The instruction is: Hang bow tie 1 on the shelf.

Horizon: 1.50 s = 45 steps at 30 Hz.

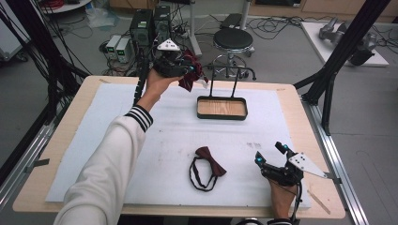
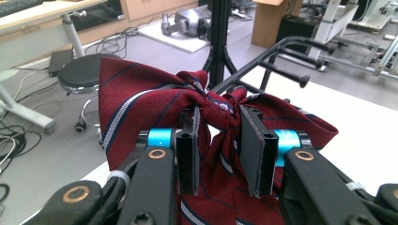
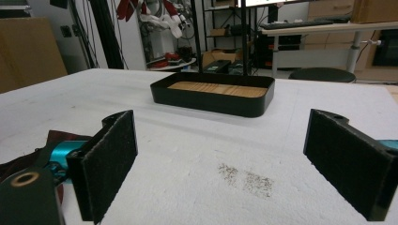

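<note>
A dark red striped bow tie hangs in the air, pinched at its knot by my left gripper. In the high view that left gripper is raised near the table's far edge, left of the black stand's hooks, with the bow tie dangling from it. A second dark red bow tie with a black strap loop lies flat on the white mat at front centre. My right gripper rests open at the front right, a hand's width right of that tie; its jaws stand wide apart.
A black tray with a wooden floor forms the base of the stand at the middle back of the white mat. The same tray lies straight ahead in the right gripper view. A black stool stands beyond the table.
</note>
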### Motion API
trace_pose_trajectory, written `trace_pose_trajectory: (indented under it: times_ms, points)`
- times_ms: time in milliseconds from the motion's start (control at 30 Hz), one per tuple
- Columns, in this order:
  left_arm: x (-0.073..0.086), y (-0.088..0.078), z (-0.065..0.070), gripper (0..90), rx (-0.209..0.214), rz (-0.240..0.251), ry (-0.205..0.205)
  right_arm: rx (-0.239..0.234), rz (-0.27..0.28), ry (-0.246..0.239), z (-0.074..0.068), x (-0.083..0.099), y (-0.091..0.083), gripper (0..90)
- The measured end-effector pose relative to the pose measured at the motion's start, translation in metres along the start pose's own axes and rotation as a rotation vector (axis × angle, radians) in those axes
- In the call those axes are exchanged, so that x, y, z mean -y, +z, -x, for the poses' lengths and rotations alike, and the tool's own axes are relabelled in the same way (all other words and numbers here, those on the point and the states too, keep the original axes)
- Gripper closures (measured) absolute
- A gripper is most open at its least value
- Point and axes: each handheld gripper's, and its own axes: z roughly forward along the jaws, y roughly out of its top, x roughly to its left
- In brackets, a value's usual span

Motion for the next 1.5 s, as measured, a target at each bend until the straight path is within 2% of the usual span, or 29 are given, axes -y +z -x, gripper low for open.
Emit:
trace_pose_trajectory:
  times_ms: [167, 533, 600, 933, 1500]
  points:
    - [0.008, 0.001, -0.003, 69.4, -0.006, -0.018, -0.008, 0.0, -0.002, 0.0, 0.0, 0.0, 0.0, 9.3]
    - [0.021, 0.006, -0.003, 69.4, -0.015, -0.08, 0.006, 0.001, -0.002, -0.001, 0.0, 0.0, 0.0, 9.3]
    - [0.026, 0.008, -0.004, 69.4, -0.016, -0.085, -0.006, 0.001, -0.002, -0.001, 0.0, 0.0, 0.0, 9.3]
    - [0.032, 0.019, 0.003, 69.3, -0.009, -0.13, 0.019, 0.0, -0.002, -0.002, 0.0, 0.0, 0.0, 9.2]
    - [0.038, 0.024, 0.009, 68.5, 0.015, -0.143, 0.013, -0.001, 0.001, -0.003, 0.0, 0.0, 0.0, 9.2]
